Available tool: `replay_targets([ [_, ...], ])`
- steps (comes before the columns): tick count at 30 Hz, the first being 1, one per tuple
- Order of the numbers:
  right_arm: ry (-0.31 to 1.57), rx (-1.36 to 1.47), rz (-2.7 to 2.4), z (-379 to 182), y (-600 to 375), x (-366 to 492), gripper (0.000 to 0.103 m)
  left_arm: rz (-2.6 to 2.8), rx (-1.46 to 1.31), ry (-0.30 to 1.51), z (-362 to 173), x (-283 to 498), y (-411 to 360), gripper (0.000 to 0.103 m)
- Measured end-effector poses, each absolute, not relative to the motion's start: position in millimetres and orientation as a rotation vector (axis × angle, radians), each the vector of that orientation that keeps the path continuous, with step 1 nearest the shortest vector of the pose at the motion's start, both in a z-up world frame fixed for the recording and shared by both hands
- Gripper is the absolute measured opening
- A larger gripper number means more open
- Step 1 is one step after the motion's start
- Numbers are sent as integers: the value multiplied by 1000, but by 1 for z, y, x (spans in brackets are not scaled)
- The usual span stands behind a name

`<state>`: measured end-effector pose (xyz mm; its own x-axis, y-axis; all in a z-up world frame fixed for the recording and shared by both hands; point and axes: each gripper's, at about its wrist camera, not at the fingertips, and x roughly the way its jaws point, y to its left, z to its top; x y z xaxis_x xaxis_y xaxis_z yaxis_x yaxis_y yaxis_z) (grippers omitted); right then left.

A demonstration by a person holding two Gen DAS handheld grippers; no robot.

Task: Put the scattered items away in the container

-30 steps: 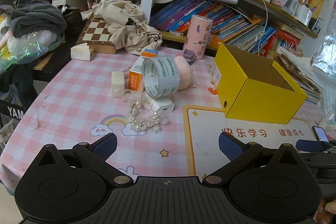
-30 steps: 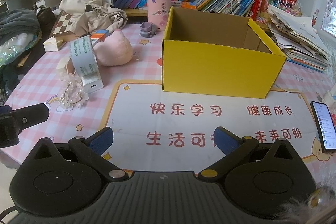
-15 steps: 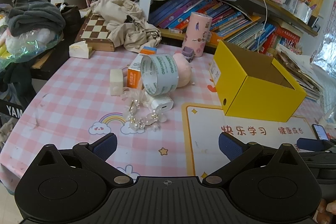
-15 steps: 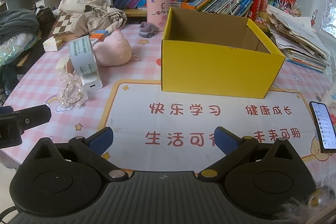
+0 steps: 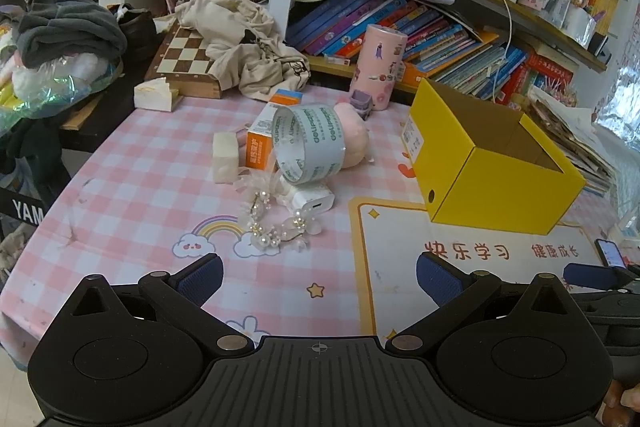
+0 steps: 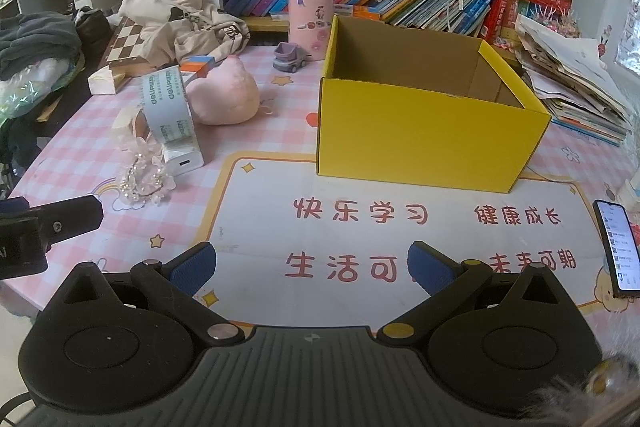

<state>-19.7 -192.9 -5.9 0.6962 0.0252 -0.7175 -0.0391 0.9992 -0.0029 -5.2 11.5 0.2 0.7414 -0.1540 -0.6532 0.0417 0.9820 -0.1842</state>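
Yellow box (image 6: 424, 143): one, empty | tape roll (image 5: 310, 145): one | both grippers' fingers wide, holding nothing

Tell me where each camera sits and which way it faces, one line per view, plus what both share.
Left wrist: sits on the left claw, low at the table's near edge, facing the tape roll and clutter; its open fingers show, and the other claw's tip at right.
Right wrist: sits on the right claw, facing the yellow box; its open fingers show, and the left claw at left.
Shared: box, tape roll, pink plush, white charger.
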Motion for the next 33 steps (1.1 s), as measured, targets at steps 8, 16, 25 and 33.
replay_targets([
  [8, 804, -29, 47, -6, -186, -17, 103, -109, -169, 729, 0, -4, 17, 103],
  [16, 805, -44, 65, -5, -177, -14, 103, -101, -173, 730, -1, -4, 23, 103],
  [25, 802, -51, 91, -5, -170, -14, 103, -86, -170, 718, 2, -10, 27, 103],
  [33, 781, -66, 134, -1, -166, -16, 103, -78, -181, 693, 5, -15, 27, 103],
])
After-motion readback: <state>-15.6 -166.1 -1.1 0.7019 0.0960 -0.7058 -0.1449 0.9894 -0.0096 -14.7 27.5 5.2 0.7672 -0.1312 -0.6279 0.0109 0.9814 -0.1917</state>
